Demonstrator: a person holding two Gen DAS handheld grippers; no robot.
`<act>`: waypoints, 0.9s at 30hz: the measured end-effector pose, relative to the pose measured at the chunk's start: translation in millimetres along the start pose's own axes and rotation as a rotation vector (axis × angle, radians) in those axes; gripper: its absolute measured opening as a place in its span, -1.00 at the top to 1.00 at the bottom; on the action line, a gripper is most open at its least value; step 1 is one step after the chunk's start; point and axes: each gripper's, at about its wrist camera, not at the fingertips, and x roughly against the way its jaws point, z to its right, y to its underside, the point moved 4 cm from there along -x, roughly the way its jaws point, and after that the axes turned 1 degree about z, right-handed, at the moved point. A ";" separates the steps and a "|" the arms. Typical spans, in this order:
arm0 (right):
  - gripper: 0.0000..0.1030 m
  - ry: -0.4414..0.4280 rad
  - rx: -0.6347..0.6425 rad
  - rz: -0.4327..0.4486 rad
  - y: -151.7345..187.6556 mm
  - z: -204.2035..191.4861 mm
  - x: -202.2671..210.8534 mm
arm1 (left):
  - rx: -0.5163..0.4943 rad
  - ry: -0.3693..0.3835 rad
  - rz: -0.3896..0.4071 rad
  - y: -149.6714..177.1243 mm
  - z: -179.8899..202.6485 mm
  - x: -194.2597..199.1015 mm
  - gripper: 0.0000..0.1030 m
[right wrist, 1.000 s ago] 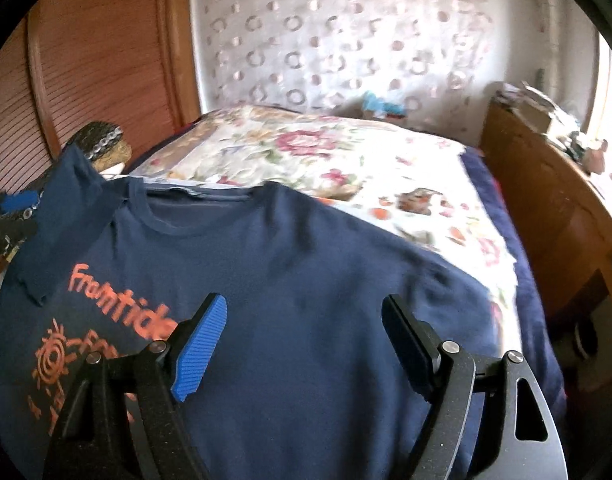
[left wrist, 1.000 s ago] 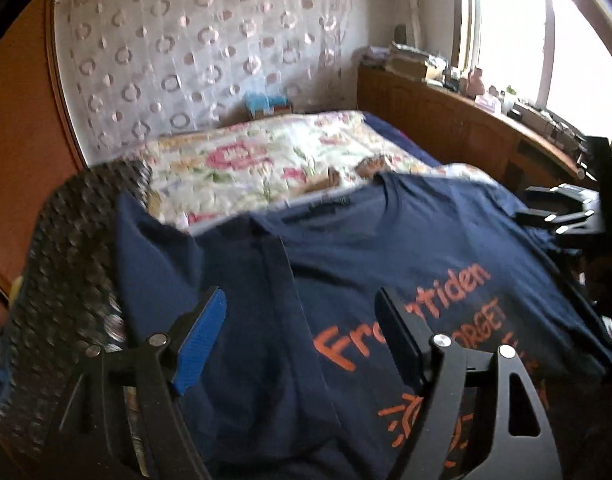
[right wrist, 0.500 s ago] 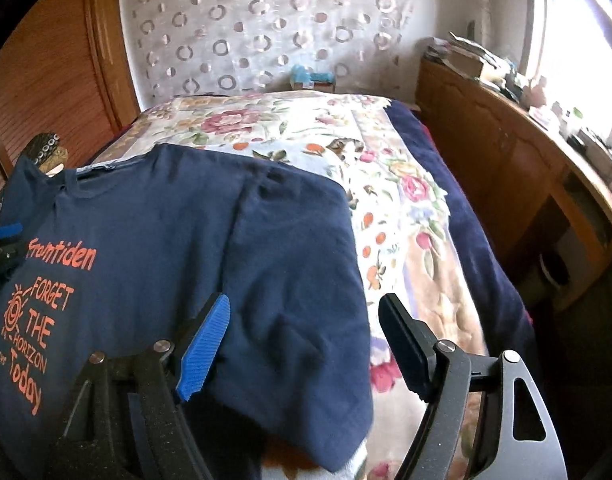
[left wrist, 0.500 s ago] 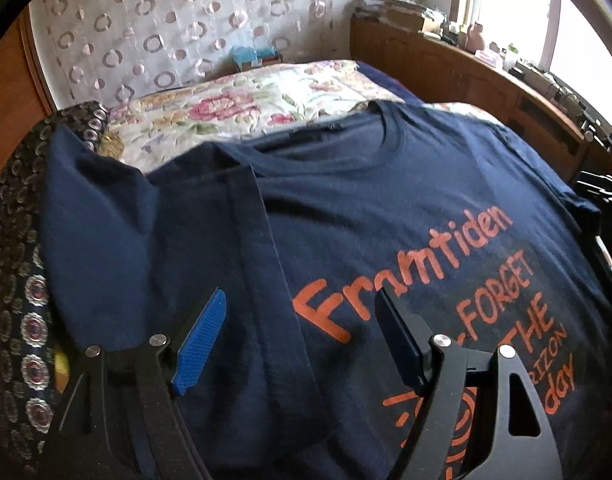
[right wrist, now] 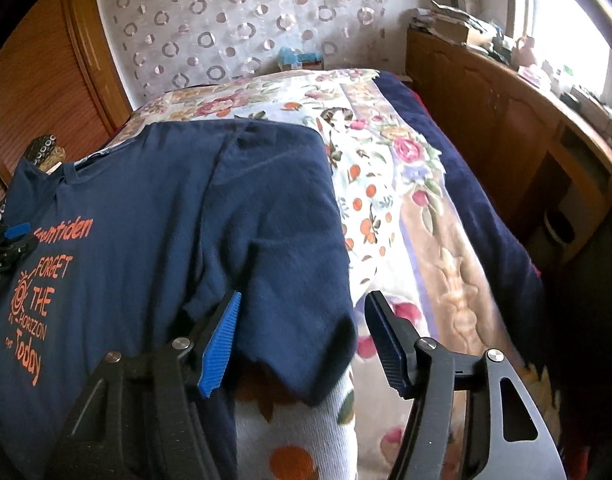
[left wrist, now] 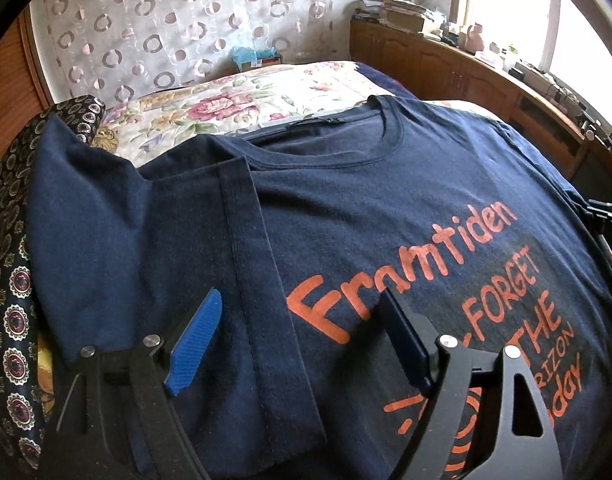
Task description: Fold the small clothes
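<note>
Sunlight from a window at the right falls on a bed [right wrist: 445, 240] with a floral cover, backed by a curtain printed with rings [left wrist: 166, 32]. At the far left of the bed lies a dark patterned cloth [left wrist: 10, 300]. Beside it a navy T-shirt [left wrist: 385, 200] with orange lettering is spread face up on the bed, its left sleeve [left wrist: 234, 280] already folded in over the chest. The left gripper [left wrist: 302, 340] hovers over that folded sleeve, its jaws wide apart and holding nothing. Further right, the shirt's other sleeve [right wrist: 290, 260] lies flat near the bed's floral middle. The right gripper [right wrist: 302, 336] sits at this sleeve's hem; its jaws have just been closing, the sleeve edge lies between them, and the pads do not yet press on it. Along the right wall runs a wooden cabinet [right wrist: 505, 120] crowded with small items.
</note>
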 end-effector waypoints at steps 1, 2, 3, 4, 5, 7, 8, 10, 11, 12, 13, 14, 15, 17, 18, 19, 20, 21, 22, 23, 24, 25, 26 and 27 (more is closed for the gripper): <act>-0.04 -0.012 -0.006 -0.010 1.7 0.5 -0.5 | 0.000 0.000 -0.001 -0.3 -0.4 -0.5 -0.62; 0.05 -0.031 -0.012 -0.013 2.7 -0.6 -0.4 | -0.001 0.001 -0.002 -0.2 0.3 -0.4 -0.63; 0.08 -0.030 -0.011 -0.013 2.8 -0.9 0.8 | -0.002 0.001 -0.002 -0.8 0.1 -0.8 -0.64; 0.11 -0.019 -0.001 -0.012 1.6 -1.7 2.1 | -0.003 0.001 -0.002 -0.6 -0.1 -0.9 -0.64; 0.19 -0.004 0.012 -0.010 1.2 -2.1 3.4 | -0.003 0.001 -0.003 -0.7 0.0 -0.9 -0.65; 0.34 0.021 0.033 -0.007 -0.2 -1.5 5.5 | -0.003 0.001 -0.003 -0.9 0.2 -0.9 -0.65; 0.50 0.036 0.045 -0.006 -0.2 -2.3 5.2 | -0.003 0.001 -0.003 -0.9 0.3 -0.9 -0.65; 0.77 0.061 0.079 -0.003 -1.8 -4.8 6.0 | -0.003 0.000 -0.003 -1.0 0.7 -0.9 -0.65; 0.81 0.067 0.104 -0.005 -2.4 -7.8 6.5 | -0.003 0.001 -0.003 -0.9 0.3 -1.0 -0.65; 0.83 0.074 0.127 -0.006 -3.0 -11.3 5.9 | -0.002 0.001 -0.003 -0.7 0.2 -1.0 -0.65; 0.84 0.077 0.139 -0.004 -4.5 -12.7 6.1 | -0.003 0.000 -0.003 -0.7 0.5 -1.0 -0.65; 0.85 0.073 0.143 -0.003 -5.8 -14.5 5.1 | -0.003 0.000 -0.003 -0.7 0.6 -0.9 -0.65; 0.86 0.076 0.146 0.008 -8.3 -15.7 6.0 | -0.003 0.000 -0.003 -0.9 0.1 -0.9 -0.65; 0.86 0.070 0.150 0.045 -15.6 -20.9 11.5 | -0.003 0.000 -0.003 -0.8 0.5 -0.9 -0.65; 0.86 0.058 0.155 0.072 -19.9 -25.5 15.4 | -0.003 0.000 -0.003 -0.9 0.2 -0.9 -0.65; 0.86 0.046 0.158 0.097 -24.3 -29.5 19.4 | -0.003 -0.001 -0.003 -0.8 0.1 -0.9 -0.65; 0.86 0.030 0.160 0.118 -29.1 -35.2 23.0 | -0.003 -0.001 -0.003 -0.7 0.3 -0.9 -0.65; 0.86 0.013 0.163 0.137 -33.0 -41.1 25.5 | -0.003 0.000 -0.003 -0.7 0.1 -0.8 -0.65; 0.86 -0.010 0.167 0.150 -36.6 -47.9 27.0 | -0.002 -0.004 -0.002 -0.7 0.1 -0.4 -0.65; 0.86 -0.035 0.172 0.161 -39.7 -56.0 27.6 | 0.001 -0.012 -0.001 -1.1 -0.6 -0.6 -0.65; 0.86 -0.058 0.179 0.168 -41.6 -64.4 27.2 | 0.008 -0.029 0.001 -1.6 -2.1 -0.3 -0.65; 0.86 -0.081 0.186 0.170 -42.2 -72.9 25.7 | 0.011 -0.042 0.002 -1.9 -3.7 -0.2 -0.65; 0.86 -0.108 0.197 0.166 -41.4 -83.3 22.6 | 0.009 -0.054 0.004 -2.6 -4.4 0.6 -0.65; 0.86 -0.125 0.208 0.160 -39.3 -91.6 19.0 | 0.009 -0.061 0.013 -3.6 -5.2 3.3 -0.66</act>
